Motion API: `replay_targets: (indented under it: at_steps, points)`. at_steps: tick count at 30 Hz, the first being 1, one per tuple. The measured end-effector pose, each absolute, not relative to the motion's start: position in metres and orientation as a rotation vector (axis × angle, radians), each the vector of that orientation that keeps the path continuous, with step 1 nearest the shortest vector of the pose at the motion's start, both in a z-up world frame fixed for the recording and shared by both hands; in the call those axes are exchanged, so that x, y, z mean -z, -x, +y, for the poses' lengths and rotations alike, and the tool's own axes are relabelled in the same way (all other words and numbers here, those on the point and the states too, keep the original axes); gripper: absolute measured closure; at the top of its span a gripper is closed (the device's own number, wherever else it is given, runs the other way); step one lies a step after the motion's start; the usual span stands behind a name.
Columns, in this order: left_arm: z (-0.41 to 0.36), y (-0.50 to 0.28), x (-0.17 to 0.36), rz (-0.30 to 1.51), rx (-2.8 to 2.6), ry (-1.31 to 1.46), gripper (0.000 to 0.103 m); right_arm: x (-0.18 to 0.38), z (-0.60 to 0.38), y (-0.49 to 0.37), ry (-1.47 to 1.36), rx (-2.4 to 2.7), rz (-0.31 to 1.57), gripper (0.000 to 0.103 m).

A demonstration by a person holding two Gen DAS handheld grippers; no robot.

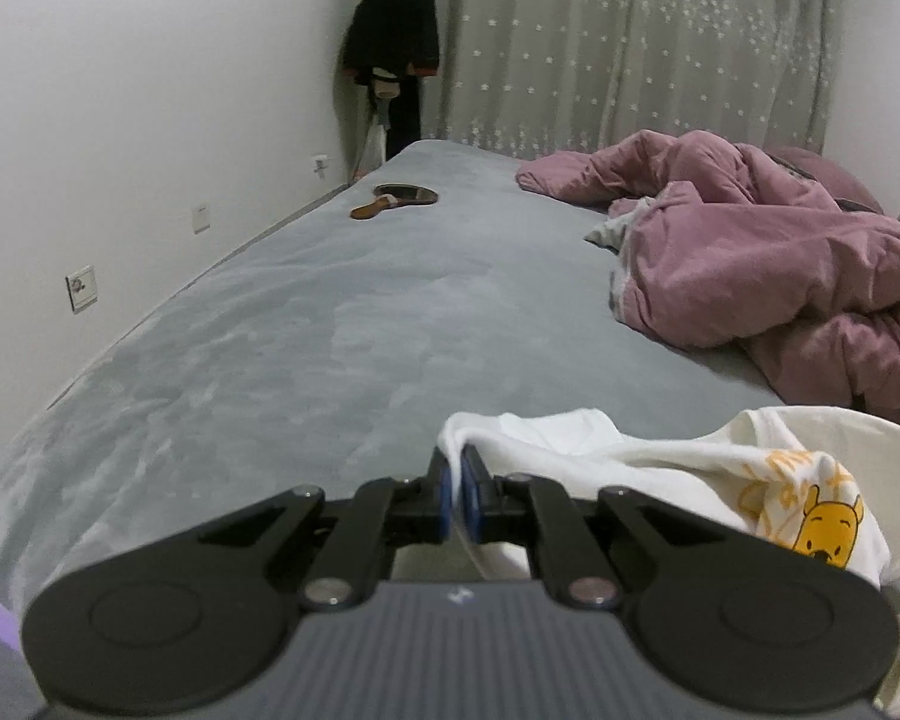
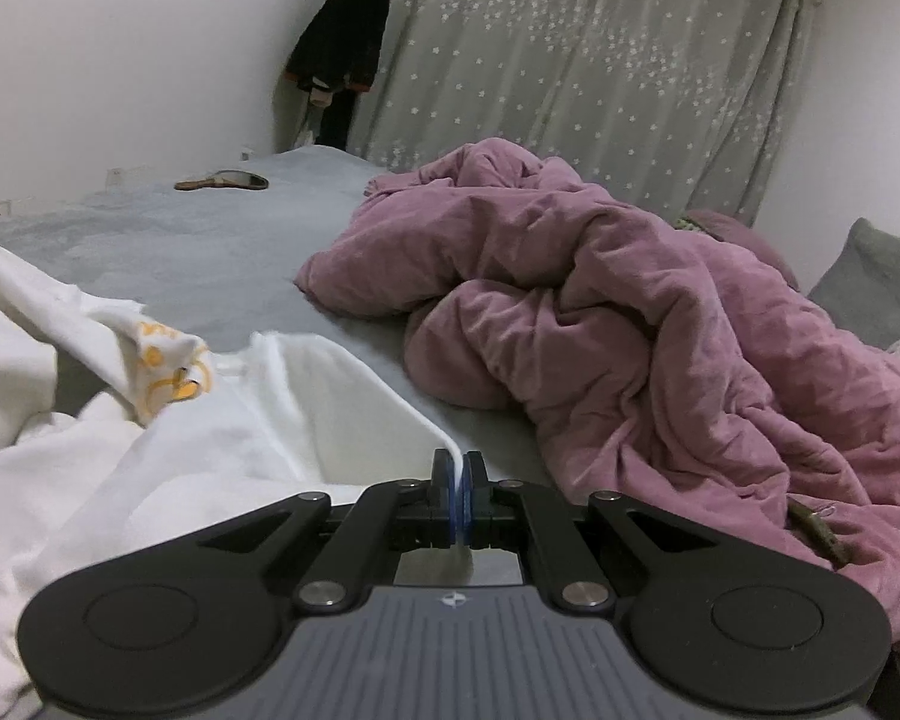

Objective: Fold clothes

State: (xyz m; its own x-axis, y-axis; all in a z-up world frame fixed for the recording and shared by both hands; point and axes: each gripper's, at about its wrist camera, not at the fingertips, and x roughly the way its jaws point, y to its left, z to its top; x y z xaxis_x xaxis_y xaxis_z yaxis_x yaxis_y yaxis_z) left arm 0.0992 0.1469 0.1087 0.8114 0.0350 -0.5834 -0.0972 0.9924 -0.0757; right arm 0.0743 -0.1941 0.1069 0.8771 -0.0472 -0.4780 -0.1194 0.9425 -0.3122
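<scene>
A white T-shirt (image 1: 660, 462) with a yellow cartoon bear print lies crumpled on the grey bed (image 1: 306, 324). My left gripper (image 1: 456, 468) is shut on a bunched edge of the shirt at its left end. In the right wrist view the same white T-shirt (image 2: 222, 420) spreads to the left, its yellow print folded over. My right gripper (image 2: 457, 471) is shut on a thin edge of the shirt at its right end, just above the bed (image 2: 168, 252).
A rumpled pink duvet (image 2: 630, 312) fills the right side of the bed, also in the left wrist view (image 1: 768, 264). A hand mirror (image 1: 399, 199) lies far back on the bed. A dark coat (image 1: 393, 24) hangs in the corner by star-patterned curtains (image 1: 630, 42). A grey pillow (image 2: 882, 282) lies at right.
</scene>
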Motion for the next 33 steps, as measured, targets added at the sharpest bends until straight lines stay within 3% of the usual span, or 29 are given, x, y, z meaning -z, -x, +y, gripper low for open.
replay_targets:
  at_steps: [6,20,28,33]
  points:
    - [0.174,-0.096,-0.117,0.599,-0.123,0.157,0.098,-0.109,-0.197,-0.075,0.355,-0.011,0.48,0.098]
    - [0.192,-0.066,-0.152,0.355,-0.172,0.174,0.098,-0.137,-0.196,-0.057,0.368,0.094,0.252,0.099]
    - [0.184,-0.083,-0.13,0.522,-0.148,0.106,0.098,-0.125,-0.202,-0.072,0.381,0.121,0.336,0.099]
    - [0.185,-0.083,-0.126,0.534,-0.135,0.121,0.098,-0.126,-0.206,-0.072,0.384,0.171,0.321,0.099]
